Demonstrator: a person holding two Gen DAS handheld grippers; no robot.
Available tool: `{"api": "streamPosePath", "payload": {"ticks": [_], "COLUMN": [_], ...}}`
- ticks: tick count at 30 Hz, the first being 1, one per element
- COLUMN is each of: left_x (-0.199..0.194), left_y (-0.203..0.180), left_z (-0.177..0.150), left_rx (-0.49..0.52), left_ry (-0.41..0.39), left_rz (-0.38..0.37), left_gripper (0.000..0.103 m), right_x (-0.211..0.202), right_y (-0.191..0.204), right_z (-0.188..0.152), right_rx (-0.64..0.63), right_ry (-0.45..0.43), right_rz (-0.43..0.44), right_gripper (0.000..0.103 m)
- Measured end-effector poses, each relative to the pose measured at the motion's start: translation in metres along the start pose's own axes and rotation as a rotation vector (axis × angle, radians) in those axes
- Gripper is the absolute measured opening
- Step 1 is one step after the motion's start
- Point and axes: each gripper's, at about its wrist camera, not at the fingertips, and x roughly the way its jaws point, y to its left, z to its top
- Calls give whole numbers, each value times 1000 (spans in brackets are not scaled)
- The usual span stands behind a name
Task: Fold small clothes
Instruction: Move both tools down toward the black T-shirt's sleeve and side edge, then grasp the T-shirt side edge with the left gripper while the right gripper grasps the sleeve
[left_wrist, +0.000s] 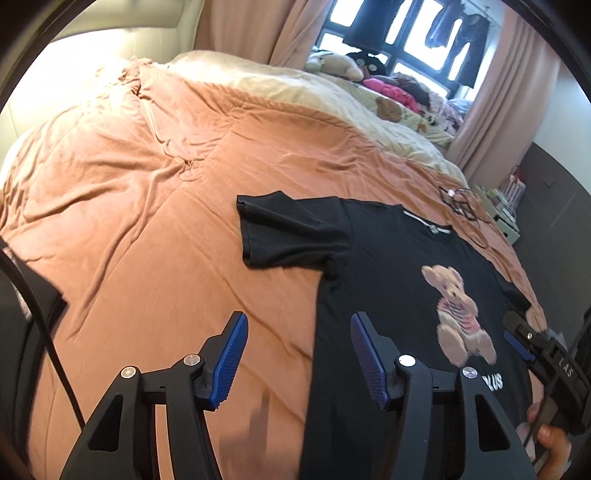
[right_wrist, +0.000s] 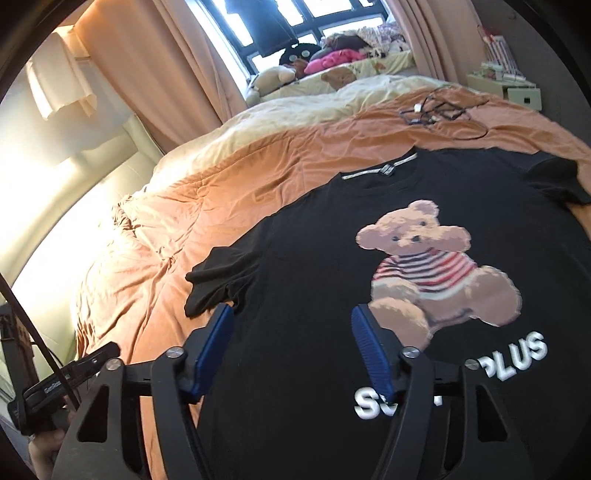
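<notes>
Because the black T-shirt (right_wrist: 424, 229) is thin knit cotton, it is judged light, limp and non-fragile; it will drape, stretch and wrinkle when lifted, and it holds no shape of its own. It lies spread flat, print side up, on the orange quilt (left_wrist: 147, 221) near the bed's near edge, collar (right_wrist: 380, 170) pointing away towards the far side of the bed. One short sleeve (left_wrist: 280, 229) extends sideways toward the middle of the bed; the other sleeve (right_wrist: 554, 177) lies towards the bed's right-hand edge.

Recommended hold points: pinch a single fold of fabric at a shoulder seam and at the hem on the same side, so that the panel turns over as one piece. Avoid gripping the bear print (right_wrist: 424, 258), which is likely stiffer and may crease.

The left hand-held gripper (left_wrist: 299, 354) hovers over the shirt's side edge, jaws apart, nothing between them. The right hand-held gripper (right_wrist: 291, 350) hovers over the shirt's lower body, jaws likewise apart and empty. A tangle of cable (right_wrist: 439, 110) lies on the quilt beyond the collar, well apart from the shirt.
</notes>
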Motion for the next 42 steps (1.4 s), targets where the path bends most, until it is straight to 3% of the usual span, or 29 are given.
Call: {"api": "streamPosePath", "payload": {"ticks": [10,14,16,23,25,26,29,37,42], "left_x": [81,114,130,183,196,199,195,150,132], "left_y": [19,30,35,49,51,51,45,22,-4], "left_z": [53,66,70,80,79,78,82,103,121], "left_rx": [-35,-42,-49,-46,-50,-48,-13,5,57], "left_ry": [64,103,121,190,225,239,229,164,128], "left_rz": [37,59,71,99,100,98,97,17,-3], "left_gripper": [58,58,58,58,49,34,8,6,6], "right_x": [107,145,165,221,233,238,247,274,289], "right_y": [11,11,9,-13,-20,-24,-29,-10,0], "right_z": [32,39,42,44,43,42,39,28,19], "right_rx": [77,105,115,201,230,245,285,299,268], "right_ry": [101,137,156,212,228,233,254,317,356], "right_rz": [49,91,124,188,200,206,243,349,338], "right_gripper": [44,43,35,26,24,23,19,12,7]}}
